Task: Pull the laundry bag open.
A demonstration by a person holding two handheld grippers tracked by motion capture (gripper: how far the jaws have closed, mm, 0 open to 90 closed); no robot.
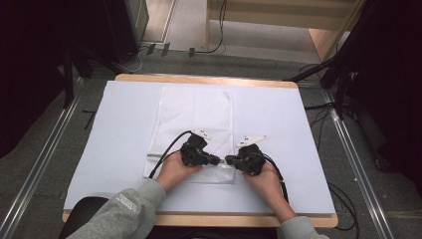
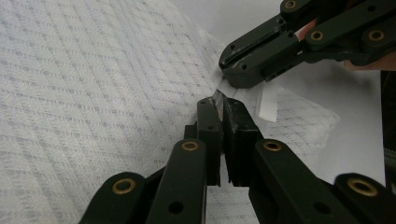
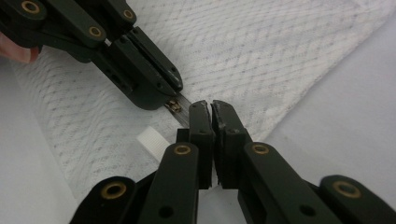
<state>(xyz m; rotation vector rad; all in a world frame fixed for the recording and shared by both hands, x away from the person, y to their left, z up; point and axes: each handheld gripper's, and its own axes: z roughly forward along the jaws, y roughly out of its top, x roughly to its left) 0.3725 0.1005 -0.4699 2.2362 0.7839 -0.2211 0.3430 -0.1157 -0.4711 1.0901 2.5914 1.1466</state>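
Mesh laundry bag (image 1: 196, 119), white, is lying flat on the table's (image 1: 119, 149) sheet, its zippered end nearing the front edge. I am clenching the left gripper (image 1: 217, 160) on the zipper pull (image 3: 174, 106). I am pinching the bag's hem with the right gripper (image 1: 229, 160).

Grey sleeves (image 1: 130, 209), black brass-riveted tongs (image 1: 222, 160)

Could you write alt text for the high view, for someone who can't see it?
Two hand-held grippers, left and right, meet tip to tip at the near edge of a white mesh bag lying flat on a white table, each held in a hand.
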